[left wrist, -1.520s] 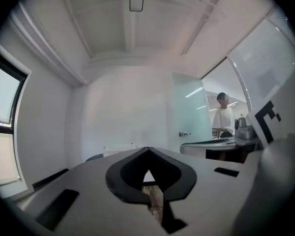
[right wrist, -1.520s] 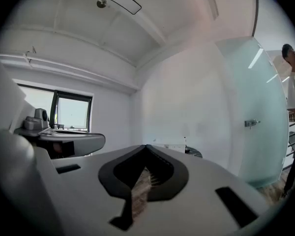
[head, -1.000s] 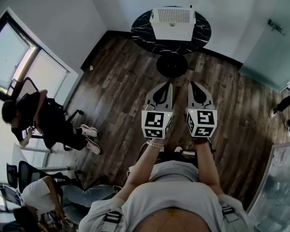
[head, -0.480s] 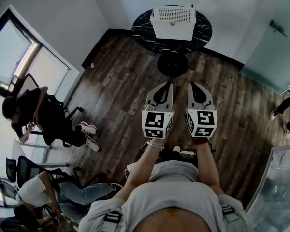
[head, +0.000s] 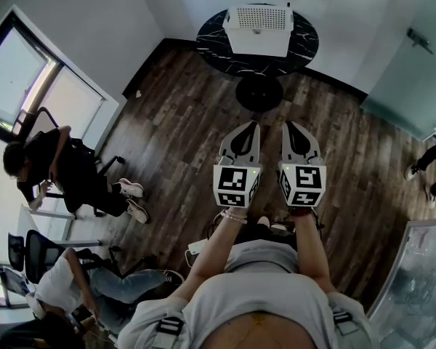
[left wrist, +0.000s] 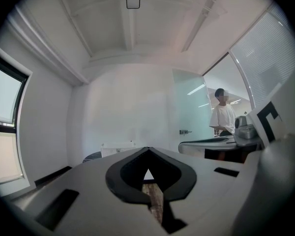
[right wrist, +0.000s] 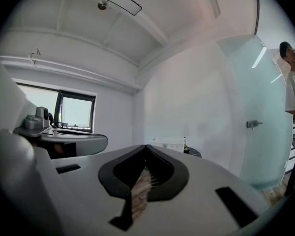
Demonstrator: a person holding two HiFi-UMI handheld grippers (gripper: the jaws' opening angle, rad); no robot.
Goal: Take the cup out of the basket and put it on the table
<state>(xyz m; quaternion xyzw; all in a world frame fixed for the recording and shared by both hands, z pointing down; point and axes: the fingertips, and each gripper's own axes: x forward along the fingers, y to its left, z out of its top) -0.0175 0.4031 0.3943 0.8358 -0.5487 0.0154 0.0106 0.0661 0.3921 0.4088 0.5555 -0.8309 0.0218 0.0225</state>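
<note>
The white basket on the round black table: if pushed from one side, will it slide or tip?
The white basket looks low and wide, so it would probably slide, not tip. Its grid of holes suggests thin plastic, likely light. The table top looks polished, so it may slide easily.

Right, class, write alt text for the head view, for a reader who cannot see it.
Looking steeply down, a person holds the left gripper and right gripper side by side, both shut and empty, aimed at a white basket on a round black table. Between lies dark wood floor; other people sit at left.
</note>
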